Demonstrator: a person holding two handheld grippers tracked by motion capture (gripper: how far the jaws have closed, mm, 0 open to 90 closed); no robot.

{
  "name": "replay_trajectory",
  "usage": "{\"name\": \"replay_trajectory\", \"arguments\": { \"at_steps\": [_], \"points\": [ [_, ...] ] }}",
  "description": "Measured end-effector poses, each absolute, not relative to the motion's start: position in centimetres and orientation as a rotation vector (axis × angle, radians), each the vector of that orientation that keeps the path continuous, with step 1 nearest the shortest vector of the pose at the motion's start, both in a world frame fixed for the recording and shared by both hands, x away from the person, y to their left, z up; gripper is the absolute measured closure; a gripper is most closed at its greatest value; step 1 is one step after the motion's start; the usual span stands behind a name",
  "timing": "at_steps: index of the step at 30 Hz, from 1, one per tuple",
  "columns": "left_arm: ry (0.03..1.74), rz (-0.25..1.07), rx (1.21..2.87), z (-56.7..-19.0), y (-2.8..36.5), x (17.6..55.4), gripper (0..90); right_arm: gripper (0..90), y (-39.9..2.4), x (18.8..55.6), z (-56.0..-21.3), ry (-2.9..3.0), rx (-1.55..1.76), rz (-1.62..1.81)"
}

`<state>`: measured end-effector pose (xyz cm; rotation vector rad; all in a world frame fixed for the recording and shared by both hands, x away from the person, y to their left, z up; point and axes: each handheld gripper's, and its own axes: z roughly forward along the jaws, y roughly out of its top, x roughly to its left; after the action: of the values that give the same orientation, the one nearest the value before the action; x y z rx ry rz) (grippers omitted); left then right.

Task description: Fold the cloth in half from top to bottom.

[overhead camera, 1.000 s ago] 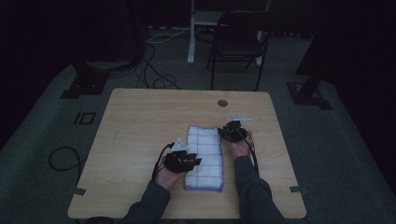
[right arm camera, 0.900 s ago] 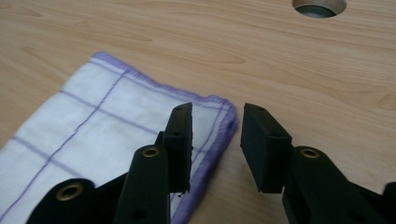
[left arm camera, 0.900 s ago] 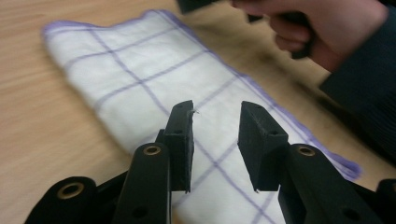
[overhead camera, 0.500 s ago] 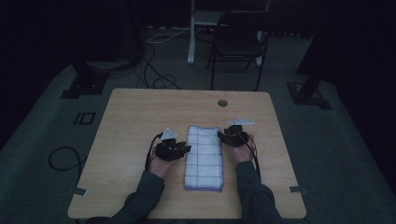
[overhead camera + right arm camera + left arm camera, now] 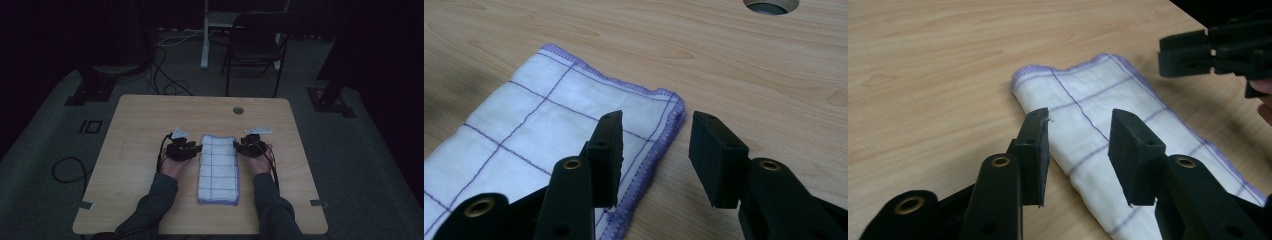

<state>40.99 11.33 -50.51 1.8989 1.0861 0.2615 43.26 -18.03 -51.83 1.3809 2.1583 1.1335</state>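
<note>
White with thin purple lines, the folded cloth lies long and flat in the middle of the wooden table. We see the left gripper at its far left edge and the right gripper at its far right corner. Both have their jaws apart, holding nothing.

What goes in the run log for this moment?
folded cloth flat on table | left gripper open, far-left corner | right gripper open, far-right corner
</note>
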Motion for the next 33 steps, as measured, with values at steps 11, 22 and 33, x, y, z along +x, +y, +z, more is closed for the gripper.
{"name": "replay_trajectory", "arguments": {
  "at_steps": [11, 22, 33],
  "points": [
    [1.141, 0.271, 1.899, -51.2, 10.9, 43.5, 59.2, 58.5, -18.3, 43.8, -51.7, 2.146, 1.397, 1.121],
    [1.195, 0.256, 1.915, -52.3, 9.9, 45.5, 58.2, 58.4, -18.2, 44.3, -52.2, 2.149, 1.420, 1.116],
    [1.254, 0.301, 1.951, -53.5, 8.9, 46.9, 58.2, 58.4, -17.8, 44.9, -52.4, 2.156, 1.423, 1.102]
  ]
}}
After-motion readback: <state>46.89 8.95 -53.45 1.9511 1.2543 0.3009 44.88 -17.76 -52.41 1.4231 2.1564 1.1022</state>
